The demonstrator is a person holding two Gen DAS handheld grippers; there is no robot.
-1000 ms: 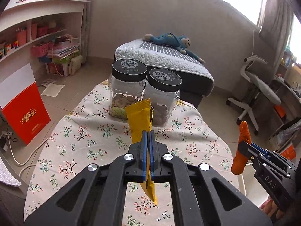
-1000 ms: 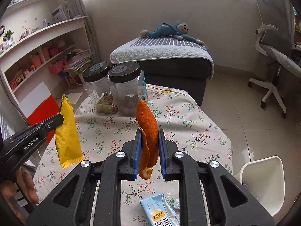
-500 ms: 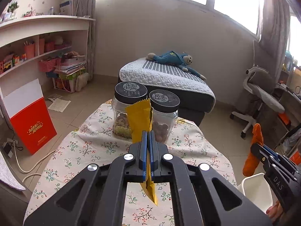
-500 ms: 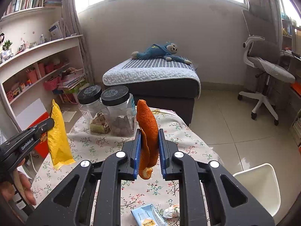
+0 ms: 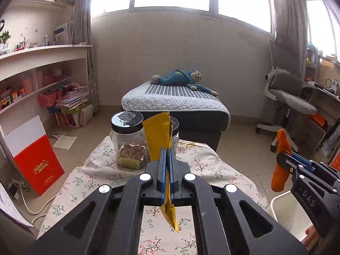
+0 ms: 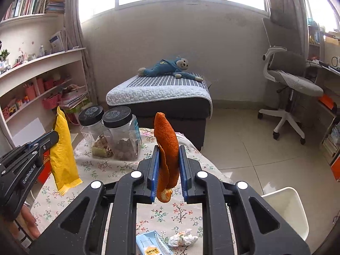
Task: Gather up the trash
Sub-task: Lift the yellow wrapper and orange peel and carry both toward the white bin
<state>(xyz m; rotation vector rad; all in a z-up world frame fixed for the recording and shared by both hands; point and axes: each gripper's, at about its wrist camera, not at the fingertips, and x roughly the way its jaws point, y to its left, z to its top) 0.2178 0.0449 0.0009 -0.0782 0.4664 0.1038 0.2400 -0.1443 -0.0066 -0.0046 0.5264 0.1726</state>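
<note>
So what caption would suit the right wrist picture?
Right gripper holds orange peel above the floral table; left gripper holds a yellow wrapper.

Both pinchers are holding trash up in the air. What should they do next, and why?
Probably carry the orange peel sideways over the white bin and let go. The right gripper is shut on it, above the flowered table, with the bin just to its right. The left gripper, holding the yellow wrapper, could follow.
</note>
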